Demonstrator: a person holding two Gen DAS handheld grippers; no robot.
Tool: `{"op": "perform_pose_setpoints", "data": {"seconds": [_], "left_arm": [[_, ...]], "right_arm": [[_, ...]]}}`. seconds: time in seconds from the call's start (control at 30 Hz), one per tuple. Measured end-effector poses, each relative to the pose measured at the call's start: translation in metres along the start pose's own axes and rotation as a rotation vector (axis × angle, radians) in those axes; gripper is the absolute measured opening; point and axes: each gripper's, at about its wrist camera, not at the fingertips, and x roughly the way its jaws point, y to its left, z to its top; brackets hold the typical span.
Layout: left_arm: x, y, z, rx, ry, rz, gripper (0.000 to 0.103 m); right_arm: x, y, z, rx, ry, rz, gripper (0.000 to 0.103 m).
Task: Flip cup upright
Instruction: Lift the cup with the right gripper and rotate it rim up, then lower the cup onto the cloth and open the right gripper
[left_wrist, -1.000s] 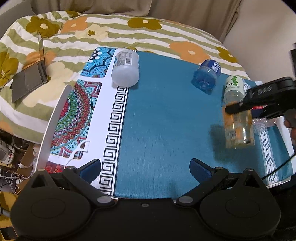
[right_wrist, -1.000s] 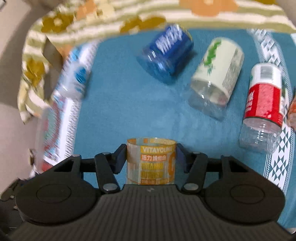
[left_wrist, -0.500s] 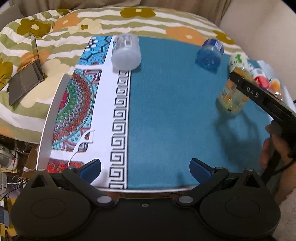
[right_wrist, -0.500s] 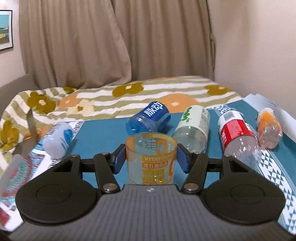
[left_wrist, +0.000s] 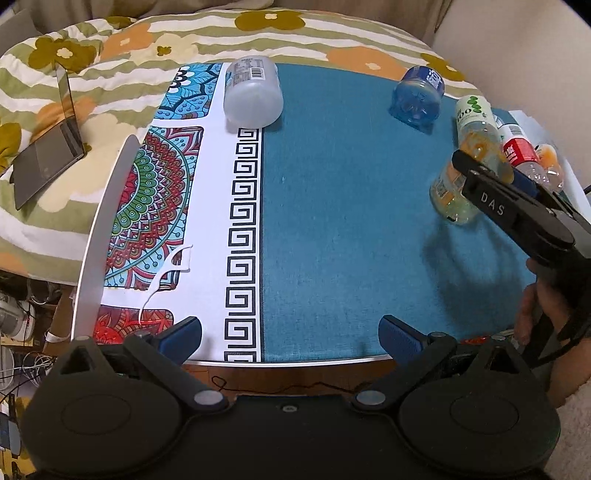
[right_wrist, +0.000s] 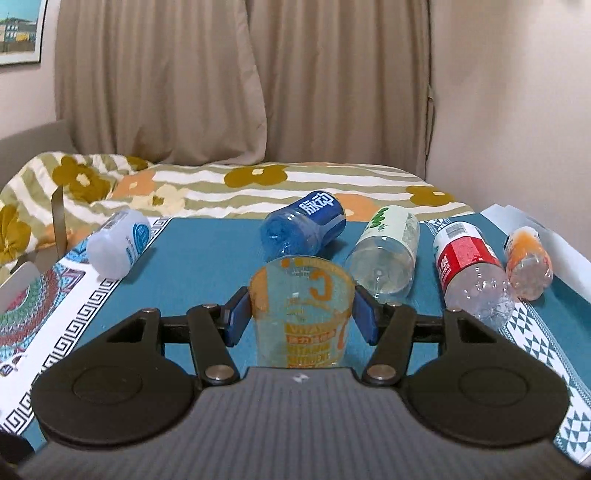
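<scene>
A clear cup with orange print (right_wrist: 301, 312) stands mouth-up between the blue pads of my right gripper (right_wrist: 301, 315), which is shut on it. In the left wrist view the same cup (left_wrist: 452, 194) is at the right of the teal cloth (left_wrist: 351, 206), base down and slightly tilted; whether the base touches the cloth I cannot tell. The right gripper (left_wrist: 480, 166) reaches in from the right there. My left gripper (left_wrist: 290, 332) is open and empty over the table's near edge.
Other cut bottle cups lie on their sides: white (right_wrist: 118, 247), blue (right_wrist: 303, 229), green-labelled (right_wrist: 388, 258), red-labelled (right_wrist: 469, 266), orange (right_wrist: 528, 262). A laptop (left_wrist: 48, 155) sits on the flowered quilt at left. A white cord (left_wrist: 166, 277) lies on the patterned cloth.
My right gripper has swung from pointing down to level, turning the orange-print cup mouth-up and lowering it toward the cloth. The left gripper has drawn back a little toward the near edge.
</scene>
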Motion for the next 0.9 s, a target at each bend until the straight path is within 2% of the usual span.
{"op": "perform_pose_setpoints", "data": {"seconds": [0.1,0.13,0.17,0.23,0.3,0.5,0.8,0.9], "left_arm": [[-0.002,0.000,-0.001,-0.010,-0.003,-0.005,0.103],[-0.002,-0.001,-0.001,-0.012,-0.004,-0.004,0.103],[-0.003,-0.001,-0.002,-0.014,-0.005,-0.003,0.103],[-0.005,-0.002,-0.003,-0.019,-0.009,-0.001,0.103],[-0.007,-0.003,-0.004,-0.025,-0.012,-0.001,0.103],[-0.023,-0.013,0.001,-0.038,-0.056,0.000,0.103],[-0.068,-0.044,0.022,-0.022,-0.185,-0.002,0.103],[-0.082,-0.055,0.028,-0.012,-0.234,0.013,0.103]], "right_arm": [[0.000,0.001,0.001,-0.003,0.010,0.000,0.075],[0.000,0.001,0.001,-0.002,0.016,0.003,0.078],[0.001,0.000,0.001,0.003,0.024,0.007,0.090],[-0.001,-0.002,0.002,0.026,0.027,0.008,0.103],[-0.003,-0.004,0.003,0.042,0.026,0.020,0.103],[-0.012,-0.016,0.019,0.050,0.109,0.058,0.103],[-0.062,-0.055,0.078,0.029,0.244,0.101,0.103],[-0.077,-0.071,0.092,0.021,0.293,0.089,0.103]]}}
